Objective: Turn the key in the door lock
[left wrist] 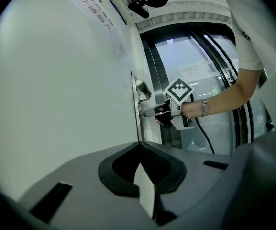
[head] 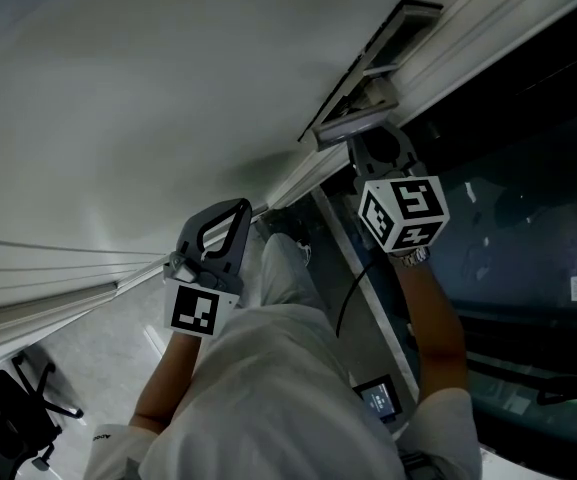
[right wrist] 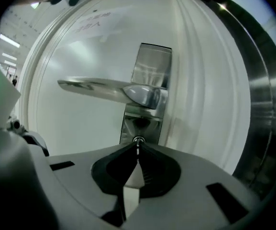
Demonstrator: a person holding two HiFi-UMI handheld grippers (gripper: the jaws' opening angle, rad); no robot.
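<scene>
Key [right wrist: 138, 148] sits in the door lock [right wrist: 138, 139], clamped in the right tool's tips.

At the left, the left tool [left wrist: 138, 147] is held level beside the white door [right wrist: 80, 123], jaws closed together with nothing between them, well apart from the lock. Further right, the right tool [right wrist: 138, 152] has its jaws closed on the key, just below the lever handle [right wrist: 104, 87] on the metal plate [right wrist: 152, 66]. A dark glass panel [head: 528, 218] stands at the far right.
</scene>
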